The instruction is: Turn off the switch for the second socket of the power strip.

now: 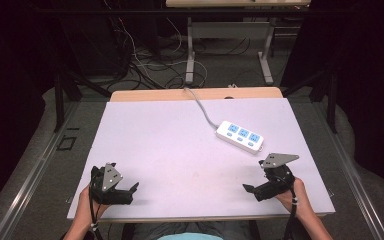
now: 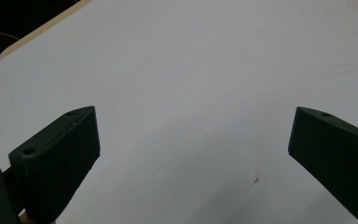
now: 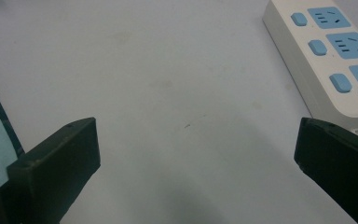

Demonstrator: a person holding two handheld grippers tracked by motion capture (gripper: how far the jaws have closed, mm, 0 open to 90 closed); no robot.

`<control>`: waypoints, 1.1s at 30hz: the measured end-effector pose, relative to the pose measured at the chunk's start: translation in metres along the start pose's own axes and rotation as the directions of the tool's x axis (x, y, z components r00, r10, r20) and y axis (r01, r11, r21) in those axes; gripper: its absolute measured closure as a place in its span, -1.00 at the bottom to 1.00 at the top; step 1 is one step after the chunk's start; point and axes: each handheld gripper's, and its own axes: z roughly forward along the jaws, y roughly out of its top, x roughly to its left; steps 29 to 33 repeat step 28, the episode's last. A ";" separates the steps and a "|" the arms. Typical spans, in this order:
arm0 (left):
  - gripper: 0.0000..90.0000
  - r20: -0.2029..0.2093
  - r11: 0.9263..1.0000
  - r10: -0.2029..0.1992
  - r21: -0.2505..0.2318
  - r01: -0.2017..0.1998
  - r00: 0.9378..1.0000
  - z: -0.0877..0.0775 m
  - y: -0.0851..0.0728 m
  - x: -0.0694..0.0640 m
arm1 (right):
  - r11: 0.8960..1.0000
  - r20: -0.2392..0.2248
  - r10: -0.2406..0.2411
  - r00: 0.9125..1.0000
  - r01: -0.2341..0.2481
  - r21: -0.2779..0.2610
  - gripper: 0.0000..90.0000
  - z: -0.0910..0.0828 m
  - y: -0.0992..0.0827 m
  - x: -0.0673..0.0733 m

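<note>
So far we hold both tools low over the near edge of the white table (image 1: 180, 150), and nothing is gripped. Starting at our left, the left gripper (image 1: 130, 192) rests just above the surface with its jaws spread wide; in the left gripper view they frame bare tabletop, save for a small rusty speck just ahead of the right-hand jaw. Nothing lies within its reach.

Moving across, the middle of the table ahead of both tools is bare. The right gripper (image 1: 252, 191) is likewise spread wide and holds nothing. The white power strip (image 1: 240, 136), with three blue sockets and three blue switches, lies ahead of this gripper and off to its outer side, near but not touching; in the right gripper view it sits just beyond the right-hand jaw. Its grey cord (image 1: 200, 107) runs away toward the far edge.

We judge that we are at the outset, before any approach. The next move likely calls for carrying the right gripper forward and outward to the strip, jaws kept apart until they straddle it.
</note>
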 end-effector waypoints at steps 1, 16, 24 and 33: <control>-0.96 0.002 1.000 0.002 0.005 -0.002 1.000 0.000 0.000 0.000 | 1.000 -0.004 0.001 1.000 -0.001 0.011 -1.00 -0.001 0.000 0.000; -0.96 0.003 1.000 0.000 0.004 0.000 1.000 0.000 0.000 0.000 | 1.000 0.004 -0.002 1.000 0.002 0.017 -1.00 -0.003 -0.013 0.007; -0.96 0.003 1.000 -0.002 0.003 0.002 1.000 -0.001 0.000 0.000 | 1.000 0.006 -0.006 1.000 0.006 0.026 -1.00 -0.003 -0.016 0.009; -0.96 0.003 1.000 0.001 0.004 -0.001 1.000 -0.001 0.000 0.000 | 1.000 0.015 -0.009 1.000 0.009 0.025 -1.00 -0.003 -0.016 0.009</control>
